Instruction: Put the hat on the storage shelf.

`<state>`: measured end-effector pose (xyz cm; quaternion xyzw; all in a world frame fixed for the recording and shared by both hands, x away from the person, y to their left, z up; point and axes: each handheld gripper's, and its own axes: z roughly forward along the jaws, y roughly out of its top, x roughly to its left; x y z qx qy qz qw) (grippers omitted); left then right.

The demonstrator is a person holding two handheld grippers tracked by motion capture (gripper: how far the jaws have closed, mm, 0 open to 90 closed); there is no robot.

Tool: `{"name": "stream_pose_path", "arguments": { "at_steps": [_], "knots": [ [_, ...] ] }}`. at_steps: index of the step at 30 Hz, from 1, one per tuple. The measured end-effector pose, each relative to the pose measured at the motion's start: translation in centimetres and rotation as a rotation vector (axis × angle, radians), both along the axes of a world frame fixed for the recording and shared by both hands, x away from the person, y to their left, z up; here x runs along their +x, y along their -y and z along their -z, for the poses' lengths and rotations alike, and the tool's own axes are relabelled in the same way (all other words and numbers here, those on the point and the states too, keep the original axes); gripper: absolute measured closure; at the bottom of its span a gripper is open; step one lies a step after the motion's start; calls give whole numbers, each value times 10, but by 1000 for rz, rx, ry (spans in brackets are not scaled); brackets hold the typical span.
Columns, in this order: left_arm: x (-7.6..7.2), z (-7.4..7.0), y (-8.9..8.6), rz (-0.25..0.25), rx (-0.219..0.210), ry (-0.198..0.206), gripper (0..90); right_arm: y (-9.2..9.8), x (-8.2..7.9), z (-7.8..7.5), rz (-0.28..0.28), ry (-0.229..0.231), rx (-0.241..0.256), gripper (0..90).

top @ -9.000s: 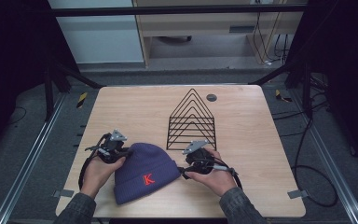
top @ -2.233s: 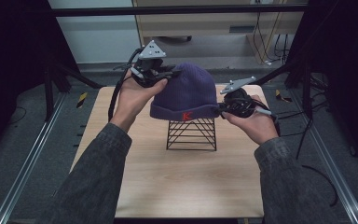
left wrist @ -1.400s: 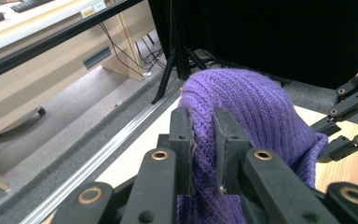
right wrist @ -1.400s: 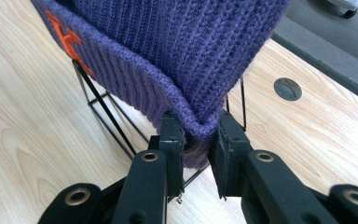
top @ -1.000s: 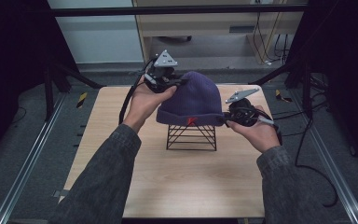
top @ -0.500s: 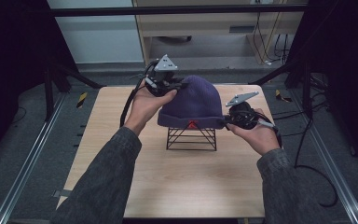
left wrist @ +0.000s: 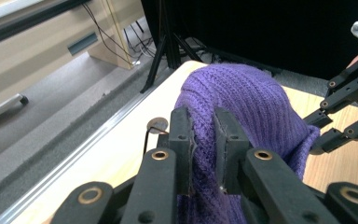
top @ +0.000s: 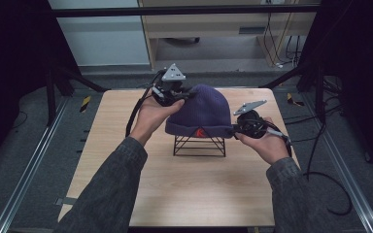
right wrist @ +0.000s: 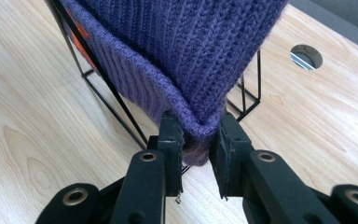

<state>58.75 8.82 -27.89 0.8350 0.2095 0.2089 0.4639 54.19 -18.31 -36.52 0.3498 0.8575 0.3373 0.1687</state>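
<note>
A purple knit beanie (top: 200,110) with a red logo on its cuff sits draped over a black wire rack (top: 199,144) in the middle of the table. My left gripper (top: 177,96) is shut on the beanie's far left edge; in the left gripper view the knit (left wrist: 242,100) is pinched between the jaws (left wrist: 204,140). My right gripper (top: 235,128) is shut on the cuff's right end. The right gripper view has the folded cuff (right wrist: 168,88) clamped at my right gripper (right wrist: 196,140), with the rack's wires (right wrist: 107,98) under it.
The wooden table (top: 126,184) has free room in front of the rack. A round cable hole (right wrist: 306,56) lies in the tabletop behind the rack. Metal rails and cables run along the floor at both sides.
The beanie, once flat on the table near me, has been lifted and lowered over the wire rack. In the last second both grippers sank a little, pulling it further down.
</note>
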Motion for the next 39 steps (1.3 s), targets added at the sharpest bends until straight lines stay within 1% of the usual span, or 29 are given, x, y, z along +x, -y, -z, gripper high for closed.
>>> {"name": "stream_pose_path", "arguments": {
  "at_steps": [7,12,13,15,16,20,21,27,31,32,38,39],
  "knots": [
    [-3,4,0,7,5,1,788,0,1,5,4,-12,-4,746],
    [-4,9,-2,5,-4,-5,788,-2,0,9,4,-13,-13,745],
    [-5,10,-2,7,0,-9,788,-2,0,10,0,-11,-11,745],
    [-6,12,-2,11,5,-10,788,-3,-1,12,5,-21,-11,744],
    [-6,12,-1,12,11,-11,788,-3,-1,13,5,-23,-18,744],
    [-7,15,0,15,12,-8,788,-3,-2,18,5,-26,-15,742],
    [-7,17,0,17,14,-11,788,-4,-2,20,8,-28,-21,741],
    [-9,24,0,18,15,-22,787,-5,-2,27,10,-39,-20,739],
    [-10,27,1,21,28,-25,786,-4,-2,33,14,-45,-21,737],
    [-10,28,1,21,22,-24,787,-5,-2,34,15,-45,-17,737],
    [-10,32,0,19,19,-31,786,-6,-3,37,15,-51,-28,736],
    [-10,33,-1,20,19,-31,786,-5,-2,38,11,-46,-28,736]
  ]
}}
